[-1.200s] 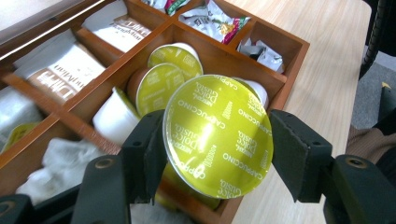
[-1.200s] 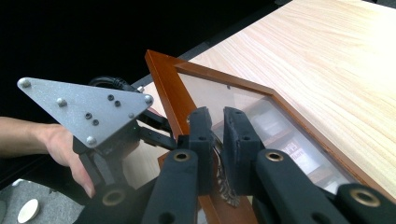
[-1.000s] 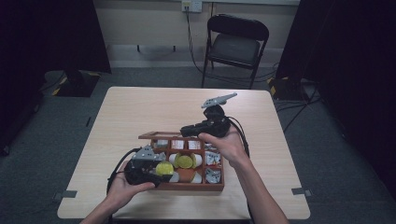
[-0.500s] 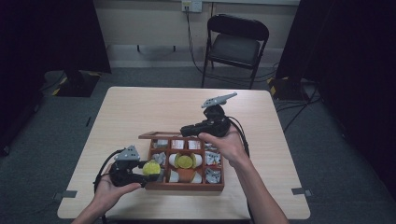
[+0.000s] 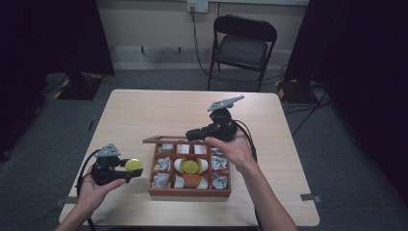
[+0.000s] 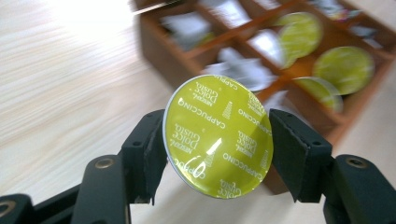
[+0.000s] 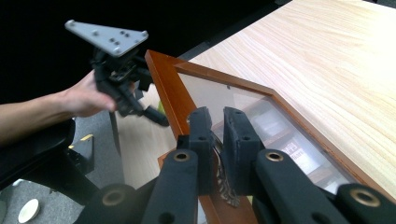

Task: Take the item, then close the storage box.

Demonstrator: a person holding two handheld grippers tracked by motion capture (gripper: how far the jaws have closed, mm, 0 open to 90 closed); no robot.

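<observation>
A wooden compartment box (image 5: 187, 192) sits near the table's front edge, with yellow-green capsules (image 5: 190, 166) and white packets in its cells. Its glass-paned lid (image 5: 163, 140) stands raised at the back. My right gripper (image 5: 192, 134) is shut on the lid's front rim, and in the right gripper view its jaws (image 7: 218, 140) pinch the wooden frame (image 7: 166, 88) at a small metal clasp. My left gripper (image 5: 131, 168) hovers left of the box, shut on a yellow-green Cappuccino capsule (image 6: 217, 135) held by its edges with the foil face toward the camera.
Bare light-wood table (image 5: 159, 110) stretches behind and to the left of the box. A black folding chair (image 5: 243, 43) stands beyond the far edge. Cables trail from both grippers across the table.
My left gripper has drawn away from the box's left side to the left, carrying the capsule with it. The right gripper and the raised lid have stayed put.
</observation>
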